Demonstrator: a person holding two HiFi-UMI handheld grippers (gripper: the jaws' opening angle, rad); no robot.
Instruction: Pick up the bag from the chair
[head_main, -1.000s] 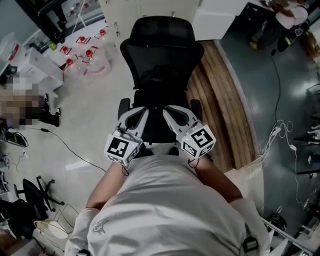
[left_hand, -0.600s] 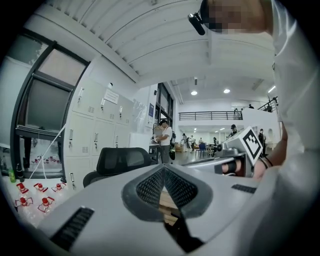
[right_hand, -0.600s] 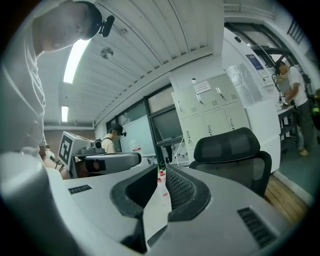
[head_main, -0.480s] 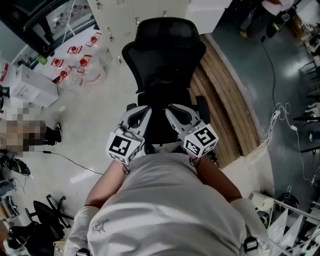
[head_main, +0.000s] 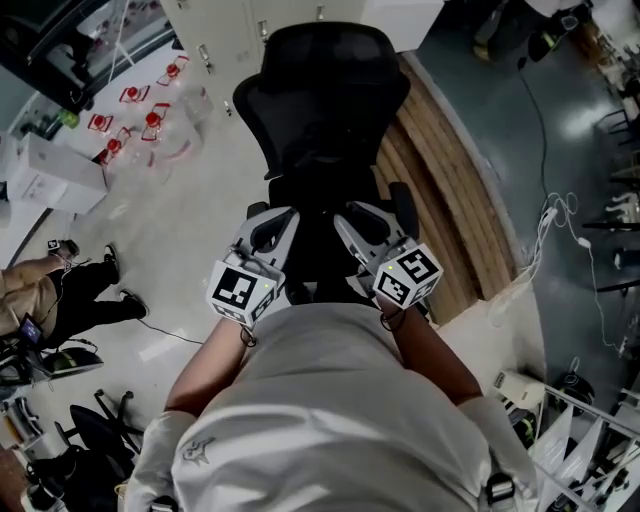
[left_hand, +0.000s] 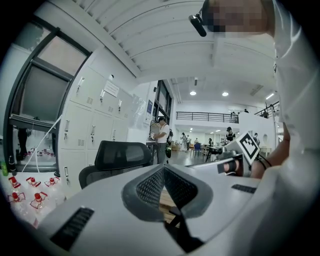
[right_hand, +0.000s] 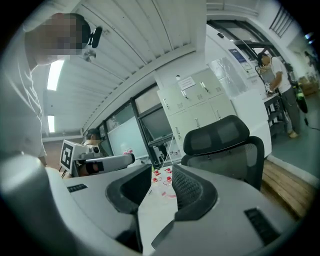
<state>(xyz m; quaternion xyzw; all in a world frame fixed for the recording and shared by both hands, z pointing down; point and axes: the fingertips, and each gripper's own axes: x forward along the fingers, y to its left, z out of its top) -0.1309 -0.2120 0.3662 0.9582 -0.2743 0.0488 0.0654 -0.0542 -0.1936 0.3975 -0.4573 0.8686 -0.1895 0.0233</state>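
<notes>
Head view: a black chair (head_main: 325, 80) stands straight ahead, backrest far, seat nearest and partly hidden under both claws. Over the seat's left front, the left claw (head_main: 278, 215) hovers with jaws closed on nothing. Over the right front, the right claw (head_main: 352, 212) has its jaws apart, empty. No bag can be made out on the dark seat, and both claws look equally near to it.

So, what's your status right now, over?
Left gripper shut, empty; right gripper open, empty. Both above black office chair. No bag in sight. Nothing blocking.
</notes>
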